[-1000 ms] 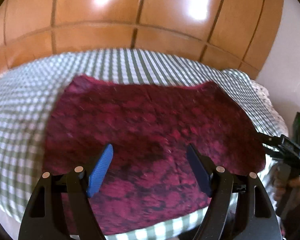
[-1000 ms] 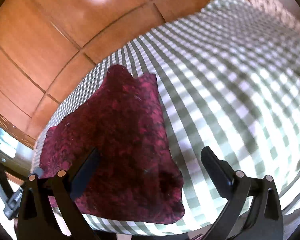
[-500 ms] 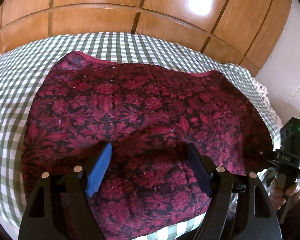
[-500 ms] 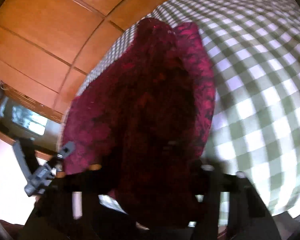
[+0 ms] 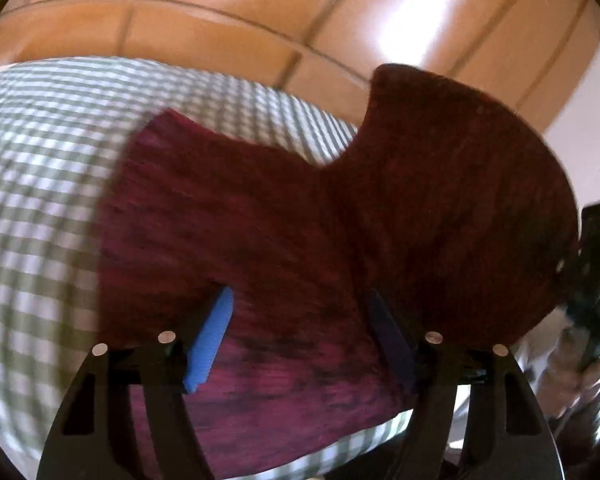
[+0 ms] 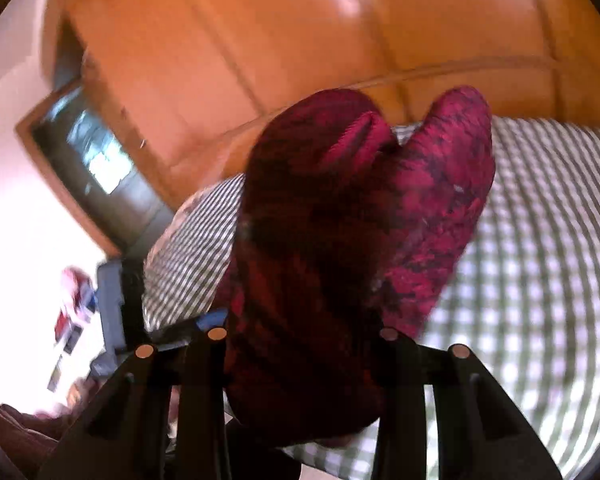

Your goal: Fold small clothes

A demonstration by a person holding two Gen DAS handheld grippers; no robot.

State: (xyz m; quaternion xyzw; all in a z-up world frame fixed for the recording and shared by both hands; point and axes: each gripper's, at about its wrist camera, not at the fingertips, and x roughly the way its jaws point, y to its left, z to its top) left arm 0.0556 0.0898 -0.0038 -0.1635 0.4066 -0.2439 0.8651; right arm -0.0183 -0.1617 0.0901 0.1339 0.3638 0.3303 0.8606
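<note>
Lifted since a second ago, the right side of the red patterned garment [image 5: 452, 208] now stands as a rounded flap toward 2 o'clock in the left wrist view, where it earlier lay flat on the green-and-white checked bedcover [image 5: 40, 184]. Its left portion lies on that cover, soft and matte, with a dark floral weave blurred by motion. Behind runs a glossy wooden panelled headboard [image 5: 228, 16], curved by the lens. The right gripper [image 6: 300, 320], which was wide apart and empty before, is closing with bunched cloth between its black fingers; the fabric rises from them in two rounded lobes toward 12 o'clock. The left gripper [image 5: 300, 316] is also closing, but its blue pad [image 5: 210, 344] and dark pad stand apart over the cloth without pinching it.
</note>
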